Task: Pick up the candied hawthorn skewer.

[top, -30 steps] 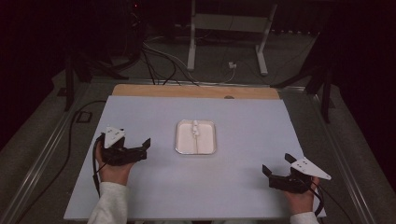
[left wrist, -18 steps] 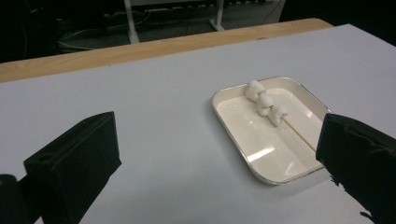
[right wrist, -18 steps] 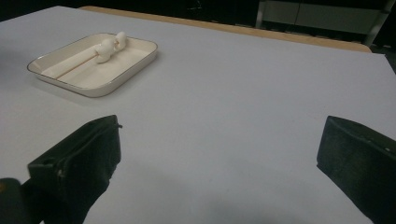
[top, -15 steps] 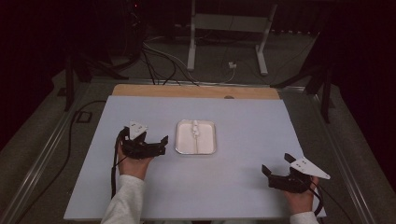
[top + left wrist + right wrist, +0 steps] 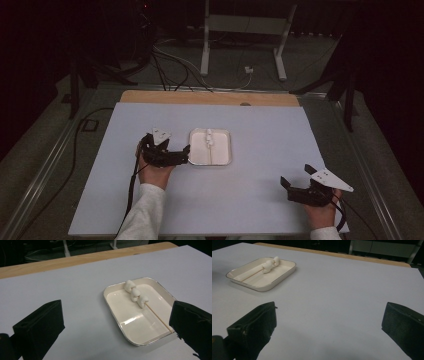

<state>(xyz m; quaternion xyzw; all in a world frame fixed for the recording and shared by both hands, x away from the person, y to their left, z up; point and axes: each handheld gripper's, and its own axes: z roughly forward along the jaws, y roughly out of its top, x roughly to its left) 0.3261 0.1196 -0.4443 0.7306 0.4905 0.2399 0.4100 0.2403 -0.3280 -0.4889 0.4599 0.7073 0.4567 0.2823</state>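
Left gripper [image 5: 186, 152] sits just beside the left rim of the white tray [image 5: 222, 161], jaws spread wide, nothing between them. From the left gripper view, the tray [image 5: 120, 325] lies between the two black jaws and slightly ahead.

Marshmallow skewer [image 5: 209, 142] lies inside the tray, three white marshmallows [image 5: 135, 294] bunched at the far end, bare wooden stick [image 5: 158, 317] running back toward the near rim. Stick end seems to rest at or near the tray wall; cannot tell if it touches.

Right gripper [image 5: 294, 186] rests well apart at the near right of the light table [image 5: 260, 200], jaws also spread, holding nothing. Its own view shows the tray [image 5: 249, 282] far off to the left.

Risks, as judged:
- Stick is thin and lies low against the tray floor; jaws closing from above may slip off or pin it flat instead of lifting it.
- Right jaw of the left gripper is close to the tray's rim; a push here could slide or tip the light tray, since nothing braces it.
- Pinching the marshmallows rather than the stick would likely squash them or strip them off.
- Gripping the stick at its far tip leaves the loaded end heavy; skewer may swing down.
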